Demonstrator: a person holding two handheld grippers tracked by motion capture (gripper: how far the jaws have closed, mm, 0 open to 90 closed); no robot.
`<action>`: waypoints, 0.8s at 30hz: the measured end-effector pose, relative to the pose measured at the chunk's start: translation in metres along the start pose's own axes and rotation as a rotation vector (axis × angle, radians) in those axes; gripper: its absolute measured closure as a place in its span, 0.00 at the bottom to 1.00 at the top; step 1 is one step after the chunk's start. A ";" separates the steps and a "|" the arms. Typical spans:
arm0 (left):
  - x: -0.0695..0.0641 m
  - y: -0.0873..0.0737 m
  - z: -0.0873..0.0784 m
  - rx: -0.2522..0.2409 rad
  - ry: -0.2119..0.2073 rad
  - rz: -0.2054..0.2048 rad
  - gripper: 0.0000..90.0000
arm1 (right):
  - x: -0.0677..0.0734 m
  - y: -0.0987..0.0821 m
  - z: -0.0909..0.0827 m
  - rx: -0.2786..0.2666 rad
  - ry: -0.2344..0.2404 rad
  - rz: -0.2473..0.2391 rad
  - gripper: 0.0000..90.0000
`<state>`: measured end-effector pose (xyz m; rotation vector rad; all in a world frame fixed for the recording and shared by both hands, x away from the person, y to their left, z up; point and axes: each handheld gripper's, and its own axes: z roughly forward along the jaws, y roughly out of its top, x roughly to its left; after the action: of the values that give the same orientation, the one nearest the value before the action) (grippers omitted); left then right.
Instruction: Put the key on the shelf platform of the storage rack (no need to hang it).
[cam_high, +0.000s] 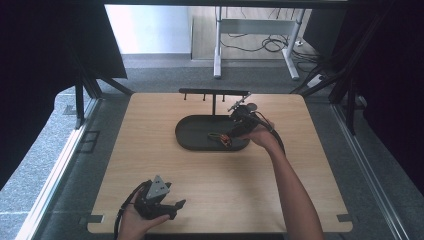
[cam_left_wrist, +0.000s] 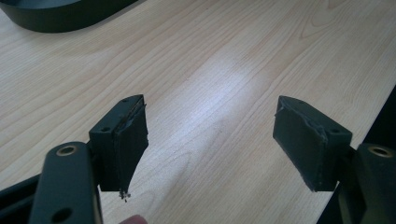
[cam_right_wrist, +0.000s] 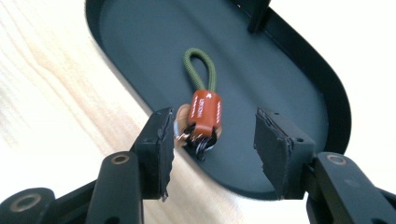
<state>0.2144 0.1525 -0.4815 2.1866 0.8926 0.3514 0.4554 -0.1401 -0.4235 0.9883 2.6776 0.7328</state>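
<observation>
Your right gripper (cam_right_wrist: 212, 140) hangs over the near end of the black oval tray (cam_right_wrist: 299, 70), at the centre right of the high view, jaws partly apart with nothing pressed between the pads. The keychain (cam_right_wrist: 204, 109) lies on the tray floor at the rim, between and just ahead of those jaws in the right gripper view: orange tag and metal ring toward you, green cord loop pointing up the frame, so its long axis runs almost straight away from the jaws. Your left gripper (cam_left_wrist: 210, 140) rests wide open and empty at the lower left of the high view, well apart, so the right hand is the nearer one.
</observation>
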 end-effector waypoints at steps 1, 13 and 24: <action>0.000 0.000 -0.001 -0.001 0.002 -0.001 0.30 | 0.001 -0.003 -0.003 -0.009 0.000 0.006 0.53; 0.001 0.001 -0.002 0.001 0.015 -0.003 0.30 | 0.009 -0.042 -0.036 -0.099 0.001 0.035 0.52; -0.003 0.001 0.003 0.021 0.012 0.009 0.30 | 0.025 -0.091 -0.059 -0.168 0.021 0.023 0.52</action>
<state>0.2145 0.1479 -0.4827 2.2103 0.8970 0.3617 0.3659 -0.2054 -0.4197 0.9754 2.5745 0.9600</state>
